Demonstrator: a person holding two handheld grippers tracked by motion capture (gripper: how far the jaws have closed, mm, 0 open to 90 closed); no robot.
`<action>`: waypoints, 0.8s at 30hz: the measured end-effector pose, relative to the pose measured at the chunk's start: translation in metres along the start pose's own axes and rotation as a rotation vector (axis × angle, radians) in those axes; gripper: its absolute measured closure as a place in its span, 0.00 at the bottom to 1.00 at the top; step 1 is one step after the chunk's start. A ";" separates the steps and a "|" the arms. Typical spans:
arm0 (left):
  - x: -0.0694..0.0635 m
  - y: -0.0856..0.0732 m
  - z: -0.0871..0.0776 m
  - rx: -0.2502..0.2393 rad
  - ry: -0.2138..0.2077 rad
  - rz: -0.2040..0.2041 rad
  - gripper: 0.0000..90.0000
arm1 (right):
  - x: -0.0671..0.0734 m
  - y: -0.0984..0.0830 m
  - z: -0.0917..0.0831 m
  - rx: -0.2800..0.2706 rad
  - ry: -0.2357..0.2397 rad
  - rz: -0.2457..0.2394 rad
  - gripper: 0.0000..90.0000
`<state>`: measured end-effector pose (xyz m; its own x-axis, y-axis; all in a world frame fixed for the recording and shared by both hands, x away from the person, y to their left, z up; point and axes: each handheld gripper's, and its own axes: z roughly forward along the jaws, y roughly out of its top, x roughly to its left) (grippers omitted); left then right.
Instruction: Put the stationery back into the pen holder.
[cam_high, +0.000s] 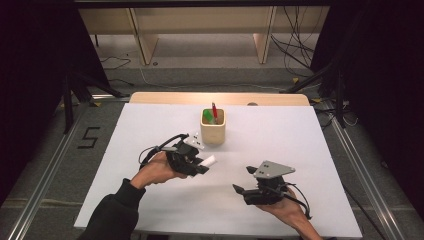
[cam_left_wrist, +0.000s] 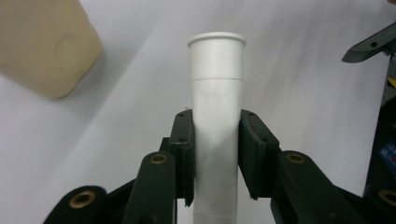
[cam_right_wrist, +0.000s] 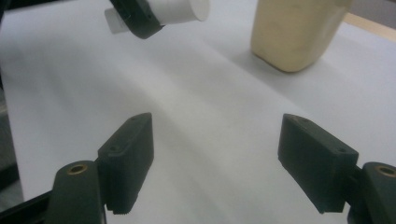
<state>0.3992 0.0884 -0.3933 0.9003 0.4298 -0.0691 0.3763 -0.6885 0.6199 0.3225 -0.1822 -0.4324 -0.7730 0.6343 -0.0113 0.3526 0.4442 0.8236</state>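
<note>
The left gripper (cam_high: 196, 165) is pinching a white tube (cam_left_wrist: 217, 116), a plain cylinder with a flared rim at its far end. Both pads press on the tube's sides about midway along it, and the rimmed end sticks out past the jaws toward the right, held above the white table (cam_high: 150, 125).

Just beyond that gripper, near the far middle of the table, stands a tan holder (cam_high: 213, 127) with a red pen (cam_high: 214, 110) and something green (cam_high: 208, 117) poking out of it.

The right gripper (cam_high: 241, 191) sits nearer the front edge, to the right, well apart from the tube. Its jaws are spread wide with nothing between them, only bare tabletop beneath. They point left, toward the other gripper.
</note>
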 end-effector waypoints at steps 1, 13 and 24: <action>0.001 0.000 0.000 -0.020 0.014 -0.010 0.77 | -0.004 -0.002 -0.003 -0.013 0.006 0.033 0.30; 0.018 0.000 -0.009 -0.283 0.184 -0.165 0.77 | -0.021 -0.020 -0.024 -0.100 -0.058 0.192 0.22; 0.045 0.019 -0.007 -0.427 0.276 -0.258 0.77 | -0.018 -0.029 -0.030 -0.102 -0.077 0.203 0.22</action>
<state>0.4449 0.0988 -0.3787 0.6789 0.7289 -0.0885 0.4029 -0.2690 0.8748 0.3102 -0.2254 -0.4392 -0.6483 0.7518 0.1203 0.4382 0.2392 0.8665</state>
